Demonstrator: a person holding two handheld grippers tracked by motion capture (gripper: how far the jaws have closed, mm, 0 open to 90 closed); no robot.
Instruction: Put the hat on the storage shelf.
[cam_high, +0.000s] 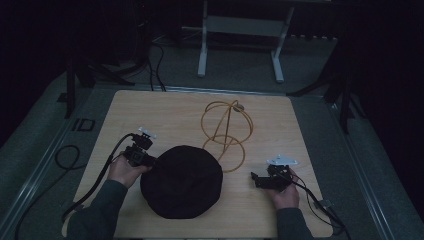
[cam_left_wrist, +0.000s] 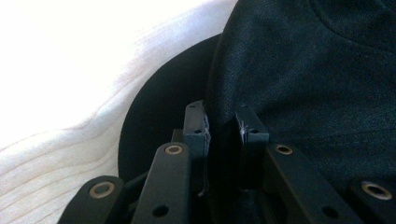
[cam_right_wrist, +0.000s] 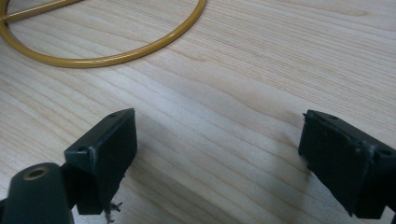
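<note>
A black hat (cam_high: 181, 181) lies crown-up on the wooden table (cam_high: 165, 107), near its front. My left gripper (cam_high: 150, 160) is at the hat's left edge, and its jaws are clamped on the hat's brim (cam_left_wrist: 223, 140), which runs up between the two pads. A gold wire hat stand (cam_high: 226, 131) rises behind the hat, its base ring (cam_right_wrist: 116, 56) flat on the wood. My right gripper (cam_high: 256, 180) rests to the right of the hat, jaws wide apart over bare wood (cam_right_wrist: 219, 154) with nothing between them.
Cables trail from both grippers off the table's front corners. A white desk frame (cam_high: 240, 45) stands on the floor beyond the table. Dark stands flank the table at left and right.
</note>
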